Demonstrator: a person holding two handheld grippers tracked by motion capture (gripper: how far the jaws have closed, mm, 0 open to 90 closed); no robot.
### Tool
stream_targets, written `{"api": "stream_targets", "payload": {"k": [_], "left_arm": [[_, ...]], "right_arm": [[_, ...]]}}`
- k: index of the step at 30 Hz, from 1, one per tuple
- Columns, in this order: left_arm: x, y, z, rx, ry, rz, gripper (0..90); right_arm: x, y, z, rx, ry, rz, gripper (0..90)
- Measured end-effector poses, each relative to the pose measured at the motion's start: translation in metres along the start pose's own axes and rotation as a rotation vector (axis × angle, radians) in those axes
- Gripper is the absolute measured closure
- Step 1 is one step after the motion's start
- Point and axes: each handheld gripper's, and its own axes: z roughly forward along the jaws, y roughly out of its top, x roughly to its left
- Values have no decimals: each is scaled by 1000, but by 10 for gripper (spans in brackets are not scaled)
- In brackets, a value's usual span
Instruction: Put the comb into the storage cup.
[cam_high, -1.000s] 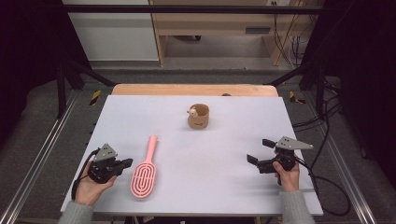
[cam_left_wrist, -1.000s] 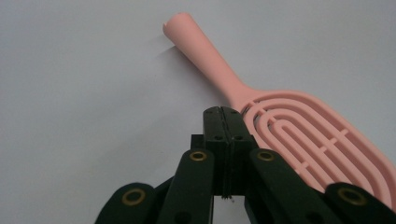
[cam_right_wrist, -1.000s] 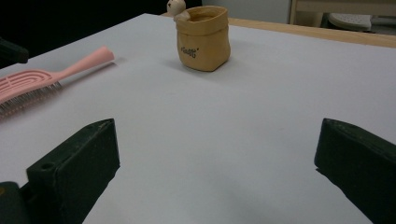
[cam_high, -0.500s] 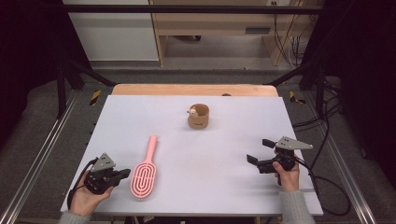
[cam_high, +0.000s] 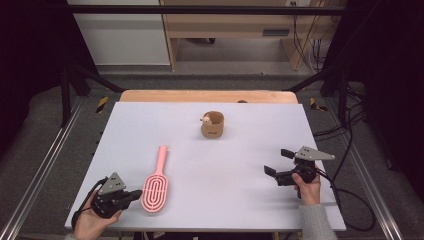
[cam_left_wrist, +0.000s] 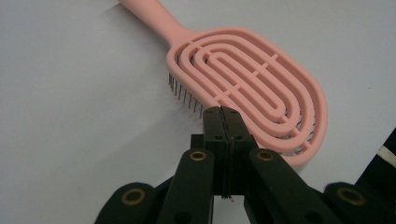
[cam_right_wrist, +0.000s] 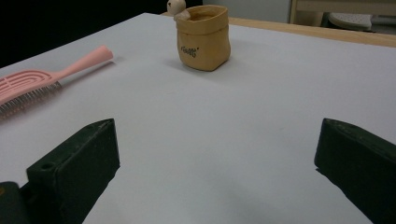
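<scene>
A: Start with the high view. What is hard to make out there?

B: The left gripper (cam_high: 131, 194) is small and dark in the person's left hand (cam_high: 95, 217) at the table's (cam_high: 240, 210) near left corner, and its jaw gap cannot be read from there. The pink hairbrush (cam_high: 156, 186) lies just beyond its tips, the head nearest them and the handle running away up the table. The right gripper (cam_high: 278, 163) sits well apart at the near right, jaws spread wide and empty. A tan pouch-shaped pot (cam_high: 212, 125) stands farther off, between the two and ahead of both.

A: And the left gripper view?

B: The left gripper (cam_left_wrist: 222, 110) has its jaws pressed flat together, nothing between them. The hairbrush (cam_left_wrist: 252, 88) lies right in front of the tips, slightly to their right; whether they touch its rim I cannot tell. Its handle is cut off at the top edge. It is smooth moulded plastic, an oval head of nested loops with gaps, and thin dark bristles show under the near rim.

A: The right gripper view?

B: The right gripper (cam_right_wrist: 217, 149) stands wide, both black blocky jaws cut off by the bottom edge, bare table between. The hairbrush (cam_right_wrist: 42, 81) lies far left of them, its head cropped. The pot (cam_right_wrist: 203, 37) stands ahead, soft-looking and creased, a small pale figure (cam_right_wrist: 176, 8) at its rim.
</scene>
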Motion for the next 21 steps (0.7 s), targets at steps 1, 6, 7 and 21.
{"api": "stream_targets", "payload": {"k": [1, 6, 7, 21], "left_arm": [[-1, 0, 0, 1, -4, 1, 900], [-5, 0, 2, -1, -13, 13, 900], [-6, 0, 3, -2, -17, 15, 900], [-23, 6, 21, 9, -54, 52, 900]], "right_arm": [[0, 0, 0, 0, 0, 0, 4], [0, 0, 0, -1, 0, 1, 4], [0, 0, 0, 0, 0, -1, 4], [0, 0, 0, -2, 1, 0, 4]]}}
